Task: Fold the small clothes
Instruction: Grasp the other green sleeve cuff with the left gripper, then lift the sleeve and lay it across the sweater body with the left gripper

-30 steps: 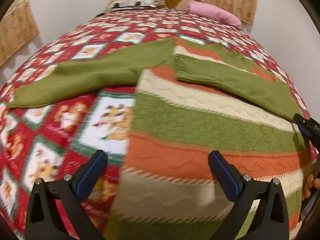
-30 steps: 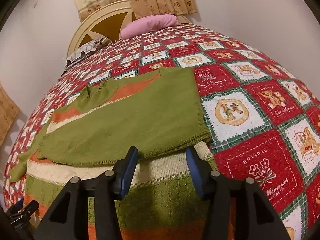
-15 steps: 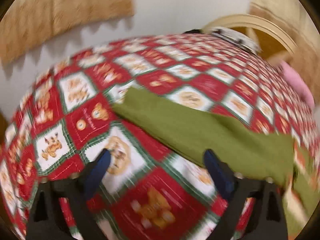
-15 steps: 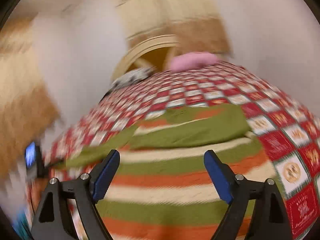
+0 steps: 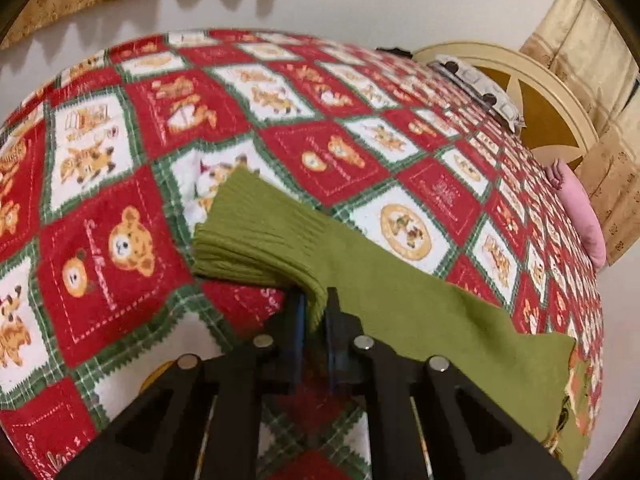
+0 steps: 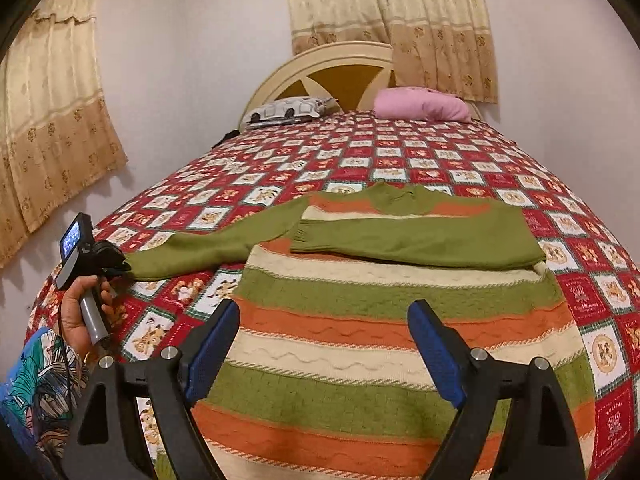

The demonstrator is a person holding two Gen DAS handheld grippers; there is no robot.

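A striped sweater (image 6: pixel 384 320) in green, orange and cream lies flat on the bed. Its right green sleeve (image 6: pixel 420 240) is folded across the chest. Its left green sleeve (image 6: pixel 200 252) stretches out over the quilt. My left gripper (image 5: pixel 314 308) is shut on the ribbed cuff (image 5: pixel 256 236) of that sleeve; it also shows at the sleeve's end in the right wrist view (image 6: pixel 116 264). My right gripper (image 6: pixel 324 344) is open and empty above the sweater's lower body.
The red, white and green patchwork quilt (image 6: pixel 440 152) covers the whole bed. A patterned pillow (image 6: pixel 292 108) and a pink pillow (image 6: pixel 424 104) lie by the headboard. Walls with curtains stand close on the left and behind.
My left gripper swung left from over the sweater's hem to the outstretched sleeve and shut on its cuff. My right gripper opened wider and pulled back from the folded sleeve.
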